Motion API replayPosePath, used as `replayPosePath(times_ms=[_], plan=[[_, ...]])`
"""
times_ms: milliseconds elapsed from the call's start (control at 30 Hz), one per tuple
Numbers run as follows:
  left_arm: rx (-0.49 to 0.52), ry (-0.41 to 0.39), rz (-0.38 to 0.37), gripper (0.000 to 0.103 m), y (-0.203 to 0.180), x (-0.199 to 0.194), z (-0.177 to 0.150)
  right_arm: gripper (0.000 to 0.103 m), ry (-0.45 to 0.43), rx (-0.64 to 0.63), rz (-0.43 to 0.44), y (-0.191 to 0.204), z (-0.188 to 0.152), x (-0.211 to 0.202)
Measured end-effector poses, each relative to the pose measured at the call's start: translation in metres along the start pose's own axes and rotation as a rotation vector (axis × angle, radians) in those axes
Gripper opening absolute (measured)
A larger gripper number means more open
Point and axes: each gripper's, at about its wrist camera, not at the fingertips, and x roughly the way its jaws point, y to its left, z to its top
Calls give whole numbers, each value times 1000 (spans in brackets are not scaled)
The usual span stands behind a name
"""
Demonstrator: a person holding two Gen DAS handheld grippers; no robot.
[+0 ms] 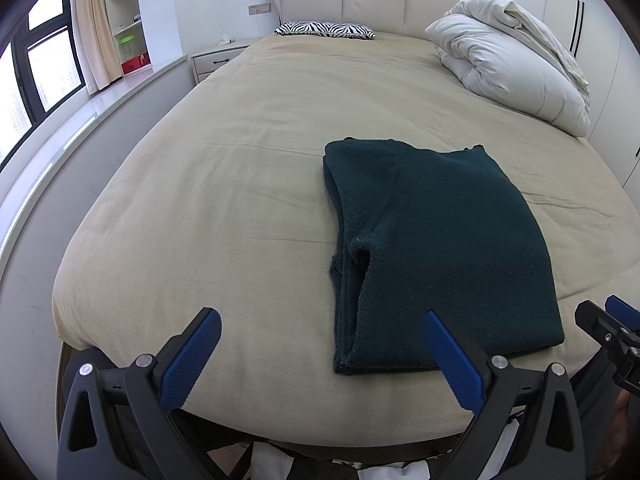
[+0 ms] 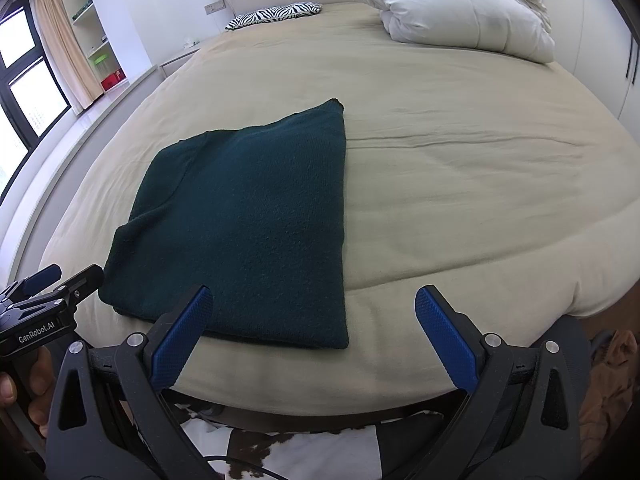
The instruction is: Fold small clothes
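Left wrist view: left gripper (image 1: 322, 322) spread wide, holding nothing, poised at the foot of the bed (image 1: 224, 184); dark green sweater (image 1: 436, 248) folded flat, ahead and right. Right wrist view: right gripper (image 2: 314, 300) gaping too, empty, left pad (image 2: 182, 334) over the sweater's near edge.

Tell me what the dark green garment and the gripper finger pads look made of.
Dark green garment: seemingly a thick knit or fleece, matte, with a fuzzy, nubbly surface. Finger pads: apparently blue rubber or soft plastic, with a fine grid texture.
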Motion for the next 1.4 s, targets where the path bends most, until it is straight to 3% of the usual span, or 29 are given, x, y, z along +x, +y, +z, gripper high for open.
replayPosePath(times_ms=[1400], plan=[[13, 9, -4, 103, 3, 1, -2, 103, 5, 2, 3, 2, -4, 3]])
